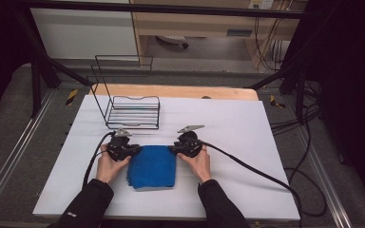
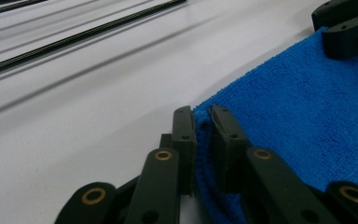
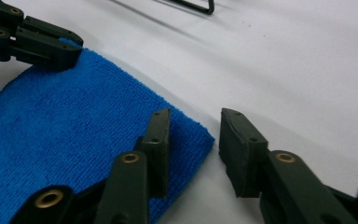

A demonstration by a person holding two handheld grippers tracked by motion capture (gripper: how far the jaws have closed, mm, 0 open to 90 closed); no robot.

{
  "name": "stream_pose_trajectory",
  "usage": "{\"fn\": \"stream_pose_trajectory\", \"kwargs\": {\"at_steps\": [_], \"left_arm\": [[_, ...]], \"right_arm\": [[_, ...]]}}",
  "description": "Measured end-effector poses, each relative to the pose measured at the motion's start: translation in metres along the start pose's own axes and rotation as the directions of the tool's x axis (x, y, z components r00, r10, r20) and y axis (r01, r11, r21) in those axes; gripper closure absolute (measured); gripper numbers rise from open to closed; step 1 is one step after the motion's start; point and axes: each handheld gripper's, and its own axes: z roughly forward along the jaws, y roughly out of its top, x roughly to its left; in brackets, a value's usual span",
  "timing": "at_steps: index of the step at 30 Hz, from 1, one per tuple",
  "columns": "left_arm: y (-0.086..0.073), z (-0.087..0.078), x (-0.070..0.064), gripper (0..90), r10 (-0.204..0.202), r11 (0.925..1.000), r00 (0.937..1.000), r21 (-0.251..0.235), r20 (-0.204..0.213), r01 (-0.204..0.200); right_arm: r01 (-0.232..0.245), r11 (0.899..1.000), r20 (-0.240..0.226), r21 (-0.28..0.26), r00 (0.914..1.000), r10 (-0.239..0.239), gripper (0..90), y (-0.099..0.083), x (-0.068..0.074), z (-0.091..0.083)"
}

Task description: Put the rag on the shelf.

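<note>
A folded blue towel lies flat on the white table top, near the front. My left gripper is at the towel's far left corner. In the left gripper view its jaws are pinched together with the towel's edge between them. My right gripper is at the far right corner. In the right gripper view it stands open around the towel's corner: one jaw rests on the cloth, the other is over bare table.
A black wire rack stands on the table just behind the grippers, slightly to the left. Its wires run across the top of the left gripper view. Cables trail from both grippers. A wooden strip borders the far edge.
</note>
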Motion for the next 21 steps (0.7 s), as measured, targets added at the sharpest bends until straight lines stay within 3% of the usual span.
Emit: {"fn": "stream_pose_trajectory", "kwargs": {"at_steps": [11,21], "left_arm": [[-0.0003,0.0,0.0011,80.2,-0.004,1.0,1.0,-0.003,0.006,0.004],[-0.0009,-0.0018,0.0052,83.8,-0.034,0.9993,0.9986,-0.01,0.04,0.035]], "right_arm": [[-0.052,0.998,-0.05,0.041,0.9973,0.055,83.8,0.0012,-0.0018,0.0008],[-0.062,0.997,-0.061,0.035,0.996,0.064,86.5,0.003,-0.0007,-0.0036]]}}
